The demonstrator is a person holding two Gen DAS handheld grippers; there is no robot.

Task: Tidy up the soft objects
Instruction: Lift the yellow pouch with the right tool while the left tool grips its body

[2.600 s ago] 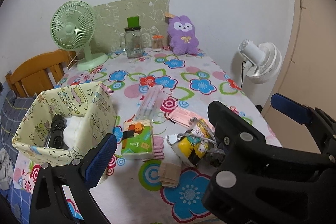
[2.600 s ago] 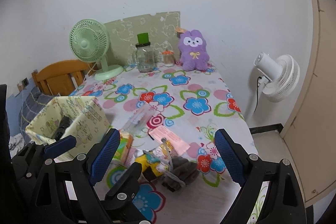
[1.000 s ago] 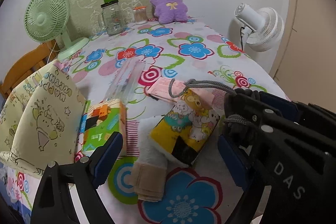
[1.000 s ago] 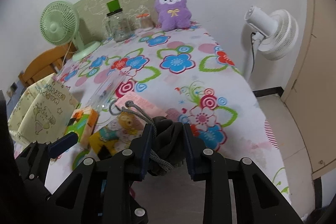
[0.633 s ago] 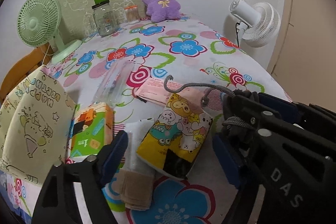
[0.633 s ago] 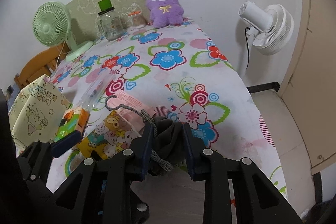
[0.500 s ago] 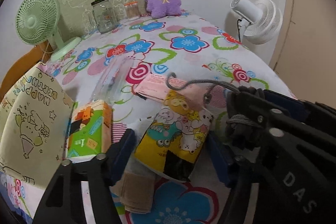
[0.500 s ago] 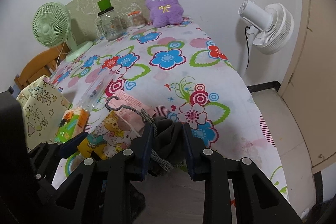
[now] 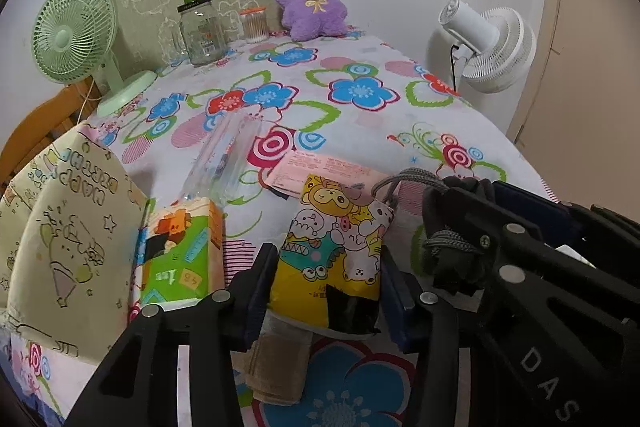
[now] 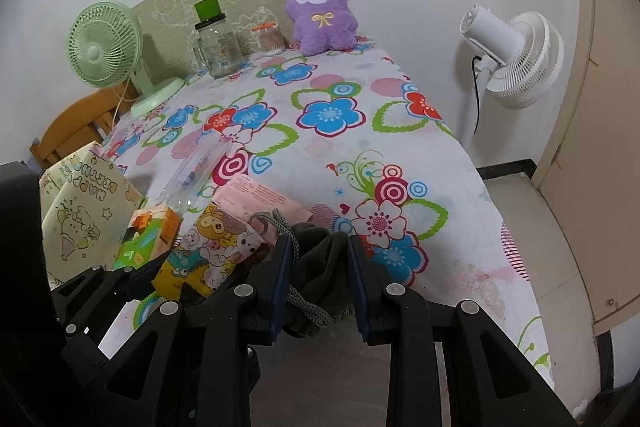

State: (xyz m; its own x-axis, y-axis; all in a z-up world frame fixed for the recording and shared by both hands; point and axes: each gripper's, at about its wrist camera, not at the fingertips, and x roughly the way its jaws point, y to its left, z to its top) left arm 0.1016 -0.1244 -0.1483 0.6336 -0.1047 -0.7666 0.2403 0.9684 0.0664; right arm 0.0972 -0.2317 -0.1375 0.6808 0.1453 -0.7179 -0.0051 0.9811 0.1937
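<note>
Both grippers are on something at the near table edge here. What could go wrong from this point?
The left gripper has just been closing its jaws around the cartoon pouch, whose cord loop runs to the dark bag clamped in the right gripper; separating them could snag. The beige cloth under the pouch might drag along.

The yellow cartoon-printed pouch [image 9: 336,259] is flanked by the pads of the left gripper [image 9: 328,291], whose jaws have just been closing, beside a green tissue pack [image 9: 178,251].
</note>
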